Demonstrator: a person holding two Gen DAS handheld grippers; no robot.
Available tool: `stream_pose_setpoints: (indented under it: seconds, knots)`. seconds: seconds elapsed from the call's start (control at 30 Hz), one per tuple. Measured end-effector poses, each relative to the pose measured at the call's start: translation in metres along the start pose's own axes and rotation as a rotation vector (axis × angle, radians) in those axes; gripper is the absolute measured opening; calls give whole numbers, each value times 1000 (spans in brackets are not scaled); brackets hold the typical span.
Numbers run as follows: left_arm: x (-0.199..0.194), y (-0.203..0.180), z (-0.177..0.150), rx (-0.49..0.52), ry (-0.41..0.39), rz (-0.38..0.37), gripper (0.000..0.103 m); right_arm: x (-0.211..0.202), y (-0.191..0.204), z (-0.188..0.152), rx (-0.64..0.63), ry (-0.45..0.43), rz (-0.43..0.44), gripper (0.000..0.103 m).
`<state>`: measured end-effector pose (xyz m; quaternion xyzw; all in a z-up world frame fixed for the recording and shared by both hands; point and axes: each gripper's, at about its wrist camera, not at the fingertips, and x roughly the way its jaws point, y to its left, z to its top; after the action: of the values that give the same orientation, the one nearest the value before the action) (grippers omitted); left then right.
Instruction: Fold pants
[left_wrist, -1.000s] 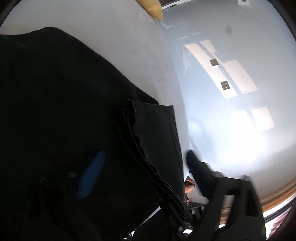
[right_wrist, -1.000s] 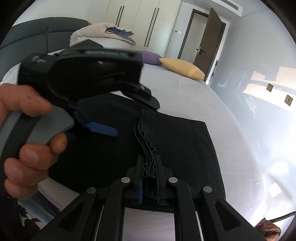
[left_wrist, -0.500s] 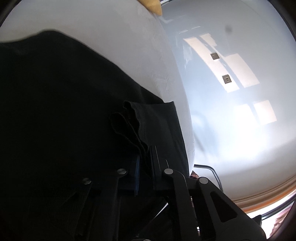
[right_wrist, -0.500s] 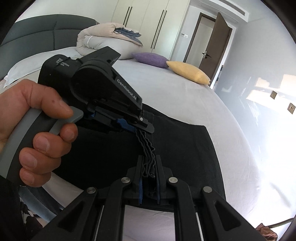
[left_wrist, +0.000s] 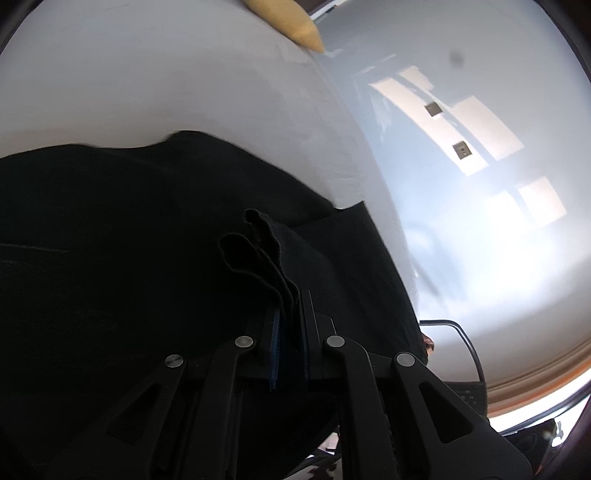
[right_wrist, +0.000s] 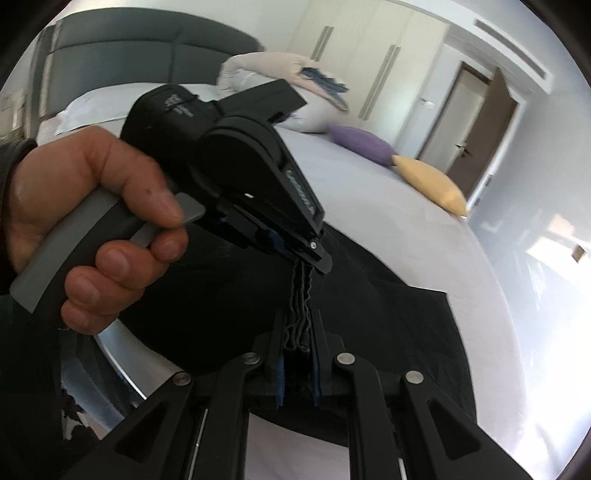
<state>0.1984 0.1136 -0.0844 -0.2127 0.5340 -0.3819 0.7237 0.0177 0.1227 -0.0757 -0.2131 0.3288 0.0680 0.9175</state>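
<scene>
Pinching black pants (right_wrist: 388, 332) hem between right gripper (right_wrist: 298, 354) fingers, left gripper (left_wrist: 290, 328) likewise

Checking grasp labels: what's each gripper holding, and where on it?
Both hold the black pants by the same bunched, layered edge: right gripper near the camera, left gripper further along it.
</scene>
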Motion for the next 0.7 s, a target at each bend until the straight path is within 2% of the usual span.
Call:
stream_pose_setpoints:
  seconds: [0.2, 0.37, 0.7]
  knots:
    - [-24, 29, 8, -14, -14, 40, 8, 14, 25, 19, -32, 12, 45, 11]
    - [-37, 53, 9, -24, -10, 72, 8, 28, 31, 21, -39, 40, 70, 12]
    - [-25, 62, 8, -21, -7, 112, 8, 51, 30, 26, -45, 85, 96, 12]
